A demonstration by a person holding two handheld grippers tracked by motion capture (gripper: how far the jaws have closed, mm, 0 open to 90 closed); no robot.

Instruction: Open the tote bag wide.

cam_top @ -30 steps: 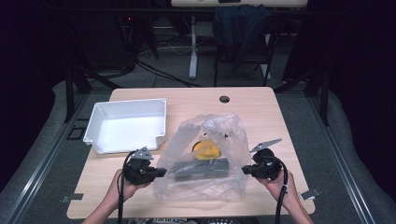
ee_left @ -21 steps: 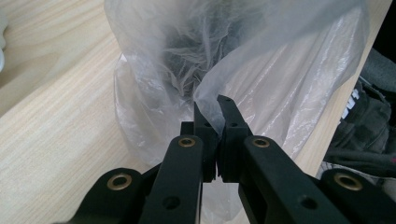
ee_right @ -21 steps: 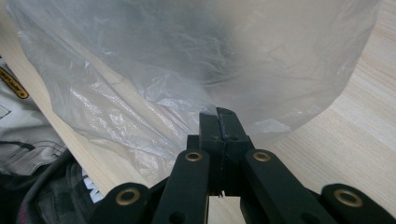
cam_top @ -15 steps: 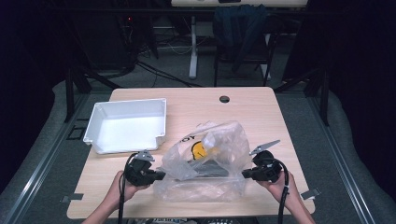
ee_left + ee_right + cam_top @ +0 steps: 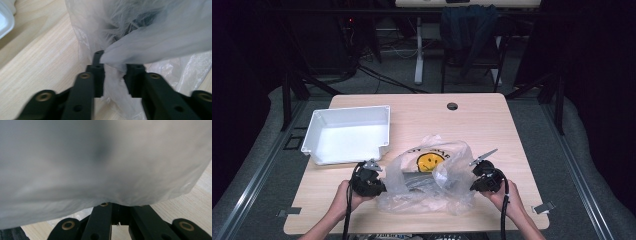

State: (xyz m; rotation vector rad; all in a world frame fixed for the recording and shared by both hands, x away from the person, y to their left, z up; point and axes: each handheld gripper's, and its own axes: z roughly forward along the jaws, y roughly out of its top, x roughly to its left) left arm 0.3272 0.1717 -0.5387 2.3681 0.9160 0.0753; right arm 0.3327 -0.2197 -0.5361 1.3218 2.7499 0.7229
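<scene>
High view has the left gripper (image 5: 379, 186) and right gripper (image 5: 473, 184) each clamped on the clear plastic bag (image 5: 432, 182), one per side.

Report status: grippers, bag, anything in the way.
Left gripper shut on plastic bag, right gripper shut on its other side. Dark object inside bag. White bin sits apart, far-left; nothing blocking.

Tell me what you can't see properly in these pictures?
- High view: the dark thing inside the plastic bag is veiled by crinkled film.
- Right gripper view: blurred bag film covers the right gripper jaw tips.
- Left gripper view: bunched film hides the left gripper pads.
</scene>
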